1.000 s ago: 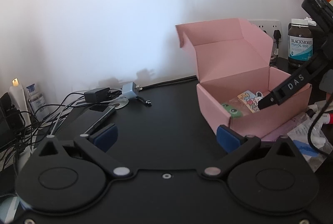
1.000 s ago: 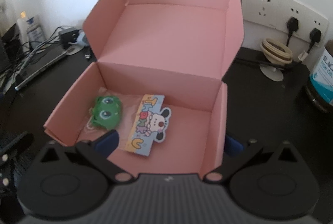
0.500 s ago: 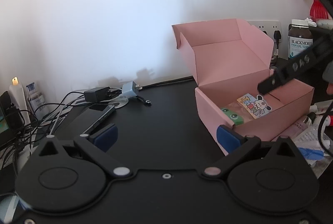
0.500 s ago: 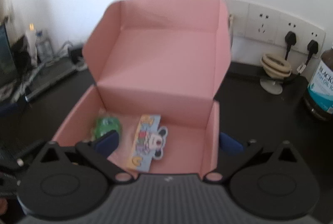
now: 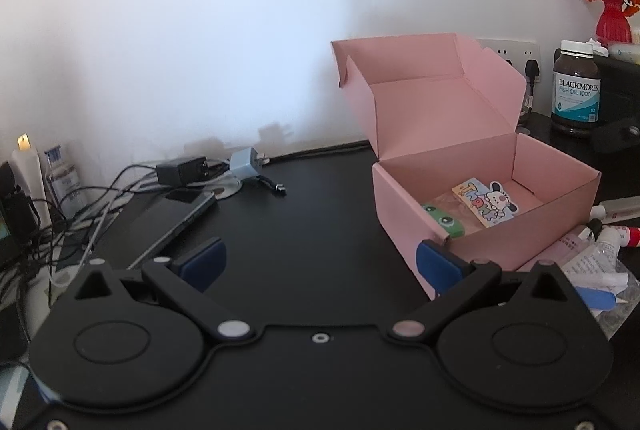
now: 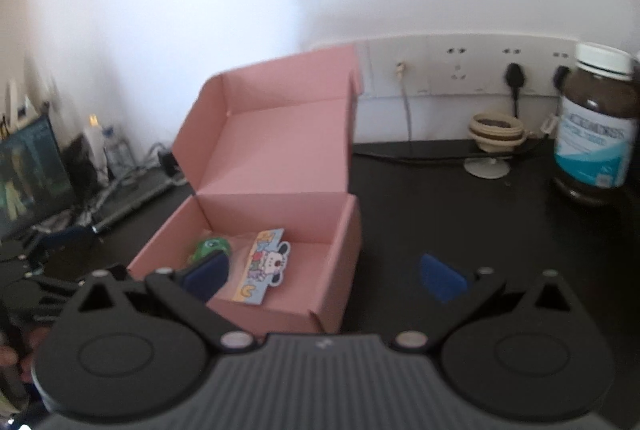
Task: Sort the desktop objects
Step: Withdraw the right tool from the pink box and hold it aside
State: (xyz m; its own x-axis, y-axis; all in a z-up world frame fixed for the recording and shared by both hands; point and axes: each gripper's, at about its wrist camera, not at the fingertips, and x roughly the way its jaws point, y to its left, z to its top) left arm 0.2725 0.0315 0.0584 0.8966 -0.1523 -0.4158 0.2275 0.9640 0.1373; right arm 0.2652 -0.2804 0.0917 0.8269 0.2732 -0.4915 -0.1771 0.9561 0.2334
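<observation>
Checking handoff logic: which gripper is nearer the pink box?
Right. The right gripper hovers over the pink box, one finger above its interior. The left gripper sits beside the box's left wall.

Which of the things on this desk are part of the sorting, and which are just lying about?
Part of the job, probably:
pink box
green frog toy
cartoon dog card
white tubes

Likely just lying about:
pill bottle
flower vase
chargers
phone

Home desk, chargers, flower vase, supplement bottle
</observation>
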